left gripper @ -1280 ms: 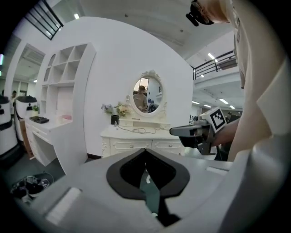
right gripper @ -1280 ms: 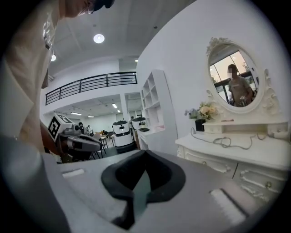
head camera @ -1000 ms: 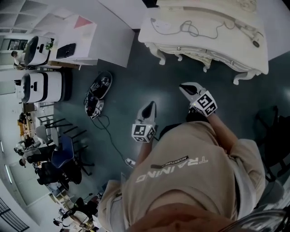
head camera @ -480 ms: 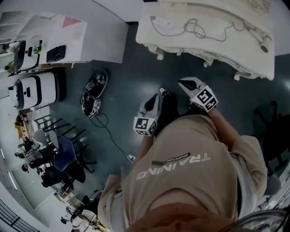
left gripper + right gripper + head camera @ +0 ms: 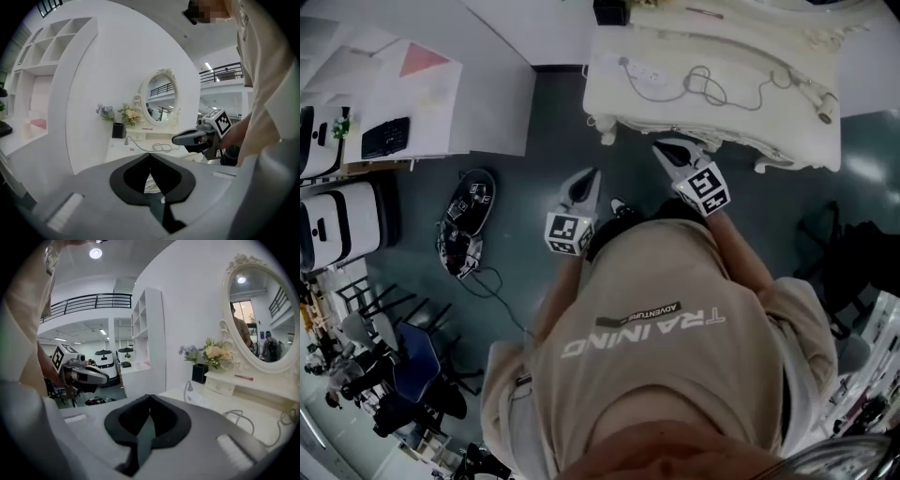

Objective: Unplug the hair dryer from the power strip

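A white dressing table stands ahead in the head view. A white power strip lies on its left part, and a cable runs in loops from it to the hair dryer at the right end. My left gripper hangs shut and empty over the floor, just short of the table's front left corner. My right gripper is shut and empty at the table's front edge. In the right gripper view the power strip lies low on the tabletop beyond the shut gripper. In the left gripper view the cable shows past that gripper.
An oval mirror, flowers and a black holder stand at the table's back. On the floor to the left lie dark devices with a wire. Further left are white machines, a desk with a keyboard and chairs.
The person has stepped toward the dressing table. Both grippers have moved forward with the person and now reach its front edge. Their jaws stay shut.
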Demonstrator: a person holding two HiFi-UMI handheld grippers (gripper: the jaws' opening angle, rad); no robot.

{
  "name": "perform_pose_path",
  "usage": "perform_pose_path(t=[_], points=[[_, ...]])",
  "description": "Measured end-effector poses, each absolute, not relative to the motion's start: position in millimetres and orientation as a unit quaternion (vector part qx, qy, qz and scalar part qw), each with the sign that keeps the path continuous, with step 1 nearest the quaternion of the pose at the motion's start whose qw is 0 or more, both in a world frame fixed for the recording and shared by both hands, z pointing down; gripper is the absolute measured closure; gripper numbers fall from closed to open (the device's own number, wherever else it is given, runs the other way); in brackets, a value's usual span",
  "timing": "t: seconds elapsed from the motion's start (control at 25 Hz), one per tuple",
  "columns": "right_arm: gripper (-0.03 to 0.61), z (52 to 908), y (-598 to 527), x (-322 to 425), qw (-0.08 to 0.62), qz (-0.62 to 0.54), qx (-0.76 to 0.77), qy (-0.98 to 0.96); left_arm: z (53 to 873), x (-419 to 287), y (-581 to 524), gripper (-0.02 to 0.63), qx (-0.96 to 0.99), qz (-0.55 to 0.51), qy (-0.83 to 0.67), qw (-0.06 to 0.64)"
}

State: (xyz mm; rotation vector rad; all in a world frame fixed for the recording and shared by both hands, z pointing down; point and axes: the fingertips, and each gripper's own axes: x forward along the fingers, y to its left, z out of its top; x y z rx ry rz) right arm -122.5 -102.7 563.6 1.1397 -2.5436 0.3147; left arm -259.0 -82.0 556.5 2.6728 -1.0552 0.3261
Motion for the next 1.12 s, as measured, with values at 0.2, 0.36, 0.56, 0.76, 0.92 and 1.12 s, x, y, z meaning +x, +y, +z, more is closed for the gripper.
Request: perform_pose_path(t=[0.2,0.36,0.56,0.76,0.92,1.12], points=[[0.574,576.4,-137.2,-139.0,0.171,0.140,0.440,-0.871,574.6,-279.6,-136.7,0.607,0.930,0.122,-0.322,0.131],[0.574,586.9,-175.8,-120.7,0.179,0.151,0.469,-0.852,581.3,-266.5,-178.8,0.607,0.933,0.122,-0.303,0.147],[0.574,607.6,-251.5,-82.5,0.167,0.151,0.487,-0.844,600.4,-230.3,-239.6,0.607,0.936,0.150,-0.280,0.153],[0.573,624.2,-323.7,-63.6,0.174,0.166,0.466,-0.851,592.4,-206.0,-309.3,0.607,0.935,0.190,-0.262,0.144],[0.569,640.5,-371.6,-62.3,0.191,0.146,0.427,-0.872,606.2,-178.9,-365.0,0.607,0.936,0.213,-0.248,0.134],[0.517,666.7,-405.9,-69.8,0.254,0.110,0.379,-0.883,629.0,-140.5,-410.6,0.607,0.936,0.228,-0.226,0.144]])
